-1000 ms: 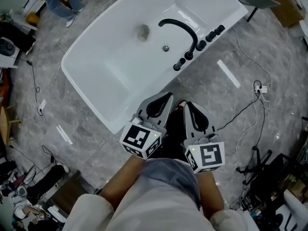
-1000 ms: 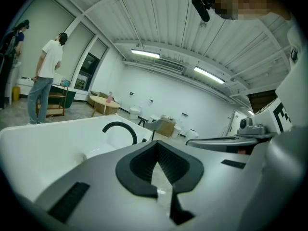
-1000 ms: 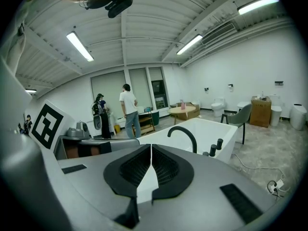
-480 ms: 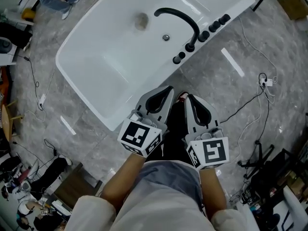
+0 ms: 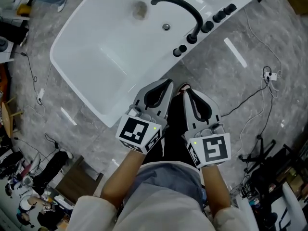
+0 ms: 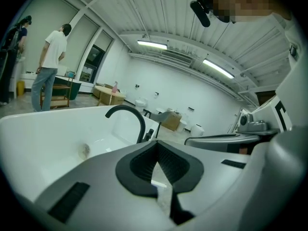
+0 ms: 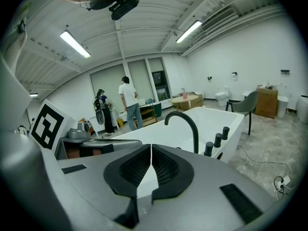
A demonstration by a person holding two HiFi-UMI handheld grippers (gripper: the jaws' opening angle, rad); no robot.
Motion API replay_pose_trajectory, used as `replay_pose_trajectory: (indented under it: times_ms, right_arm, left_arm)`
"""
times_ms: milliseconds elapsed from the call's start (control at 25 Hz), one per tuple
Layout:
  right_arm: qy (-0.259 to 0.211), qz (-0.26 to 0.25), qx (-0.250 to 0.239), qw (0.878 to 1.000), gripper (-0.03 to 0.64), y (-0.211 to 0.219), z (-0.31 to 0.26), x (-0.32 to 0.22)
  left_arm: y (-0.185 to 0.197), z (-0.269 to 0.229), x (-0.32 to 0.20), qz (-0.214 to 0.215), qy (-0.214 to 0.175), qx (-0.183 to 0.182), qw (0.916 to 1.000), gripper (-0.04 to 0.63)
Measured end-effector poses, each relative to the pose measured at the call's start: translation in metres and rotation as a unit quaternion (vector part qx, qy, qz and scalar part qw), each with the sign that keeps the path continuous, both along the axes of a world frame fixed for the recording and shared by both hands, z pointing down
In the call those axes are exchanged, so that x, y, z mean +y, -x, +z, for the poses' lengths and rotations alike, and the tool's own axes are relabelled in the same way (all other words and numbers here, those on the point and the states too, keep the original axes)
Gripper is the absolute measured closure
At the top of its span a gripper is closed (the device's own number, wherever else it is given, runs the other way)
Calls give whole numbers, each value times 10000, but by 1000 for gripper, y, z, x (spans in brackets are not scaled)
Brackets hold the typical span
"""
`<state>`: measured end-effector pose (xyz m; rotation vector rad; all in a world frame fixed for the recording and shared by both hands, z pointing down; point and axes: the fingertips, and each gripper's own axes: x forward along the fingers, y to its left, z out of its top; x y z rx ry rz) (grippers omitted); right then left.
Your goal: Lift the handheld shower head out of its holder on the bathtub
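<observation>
The white bathtub (image 5: 91, 76) fills the top of the head view. A black arched spout (image 5: 179, 5) and a row of black fittings (image 5: 208, 27) stand on its near rim; I cannot tell which fitting is the shower head. My left gripper (image 5: 166, 84) and right gripper (image 5: 186, 91) hover side by side over the floor, just short of the rim. Both are shut and hold nothing. The left gripper view shows the shut jaws (image 6: 156, 146) with the spout (image 6: 129, 113) beyond them. The right gripper view shows shut jaws (image 7: 151, 149), the spout (image 7: 186, 120) and the black fittings (image 7: 217, 139).
Cables and a plug strip (image 5: 269, 75) lie on the grey stone floor to the right. Clutter and gear sit at the lower left (image 5: 29, 186). A person (image 6: 50, 66) stands beyond the tub. A chair (image 7: 250, 102) and a cardboard box (image 7: 267, 100) stand at the far right.
Both grippers have sunk a little, still side by side and shut. The tub has slid up and left in the head view.
</observation>
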<state>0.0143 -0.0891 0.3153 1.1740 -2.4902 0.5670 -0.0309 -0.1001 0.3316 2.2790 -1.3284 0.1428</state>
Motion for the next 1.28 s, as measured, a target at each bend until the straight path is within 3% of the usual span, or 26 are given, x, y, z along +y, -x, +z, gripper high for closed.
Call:
replay_pose_trajectory:
  times_ms: [720, 1080, 1280]
  right_arm:
    - [409, 34, -25, 9992, 597, -19, 57, -22]
    - [409, -57, 24, 9991, 596, -23, 88, -46]
    - [478, -90, 25, 9988, 596, -21, 103, -56]
  left_arm:
    - [-19, 65, -19, 34, 429, 13, 9991, 589]
    - [-20, 98, -37, -71, 241, -35, 9997, 589]
    - [-17, 114, -49, -91, 139, 116, 9998, 589]
